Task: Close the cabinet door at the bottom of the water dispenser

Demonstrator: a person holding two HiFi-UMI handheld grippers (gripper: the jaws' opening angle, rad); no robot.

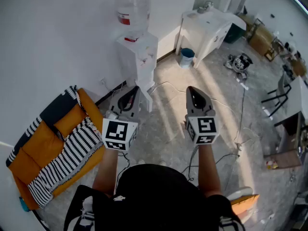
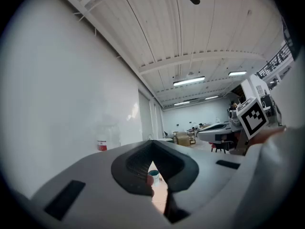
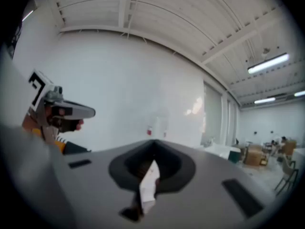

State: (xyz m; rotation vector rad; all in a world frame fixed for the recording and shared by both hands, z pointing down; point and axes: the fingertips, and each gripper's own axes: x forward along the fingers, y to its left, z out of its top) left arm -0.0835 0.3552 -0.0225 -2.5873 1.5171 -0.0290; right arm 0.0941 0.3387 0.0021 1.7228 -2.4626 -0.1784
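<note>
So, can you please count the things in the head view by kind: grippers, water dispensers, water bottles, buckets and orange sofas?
grippers: 2 (left gripper, right gripper)
water dispenser: 1
water bottle: 1
bucket: 1
orange sofa: 1
total: 6

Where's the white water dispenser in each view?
Head view: the white water dispenser with a clear bottle stands top, left of centre, by the white wall.
Left gripper view: only its bottle shows, faint, at left, with a red label.
Right gripper view: bottle faint at centre, label just below the middle.
Shared landmark: that red label, on the bottle in the head view too.
</note>
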